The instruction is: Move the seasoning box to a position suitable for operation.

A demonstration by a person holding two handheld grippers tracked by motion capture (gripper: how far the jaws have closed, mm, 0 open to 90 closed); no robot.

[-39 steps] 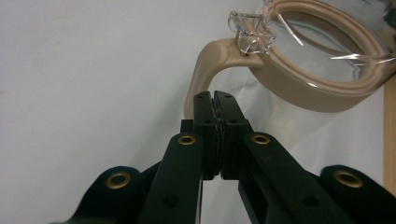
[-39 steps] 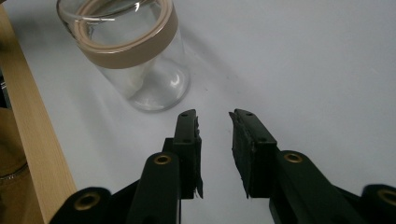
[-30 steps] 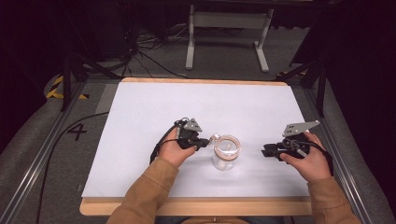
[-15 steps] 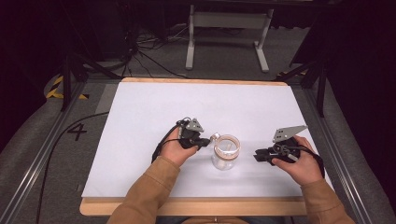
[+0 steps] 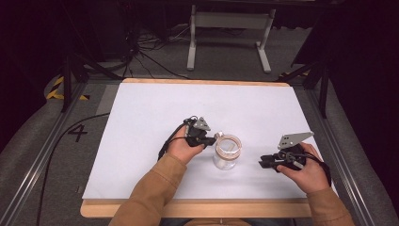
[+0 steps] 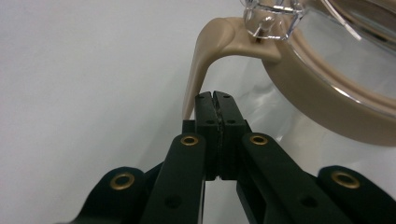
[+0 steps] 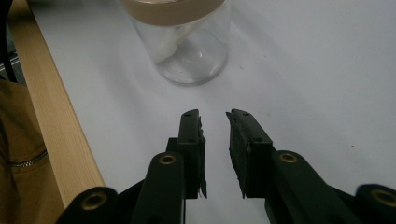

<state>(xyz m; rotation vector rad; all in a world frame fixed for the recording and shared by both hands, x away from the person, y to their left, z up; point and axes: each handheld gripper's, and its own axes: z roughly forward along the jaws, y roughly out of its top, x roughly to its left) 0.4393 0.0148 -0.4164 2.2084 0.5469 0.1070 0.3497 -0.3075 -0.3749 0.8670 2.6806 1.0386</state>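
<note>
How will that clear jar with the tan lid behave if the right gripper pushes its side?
The clear jar looks empty, so probably light and likely to slide on the smooth white table. It stands upright and taller than wide, so a high push might tip it. If glass, it may crack in a fall.

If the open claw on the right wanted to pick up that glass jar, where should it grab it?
Probably around the clear round body of the jar, below the tan lid band, coming in level from the right. The jar stands upright on the white table, and the right claw already faces it, open. Its gap looks narrower than the jar, so it would likely need opening wider.
</note>
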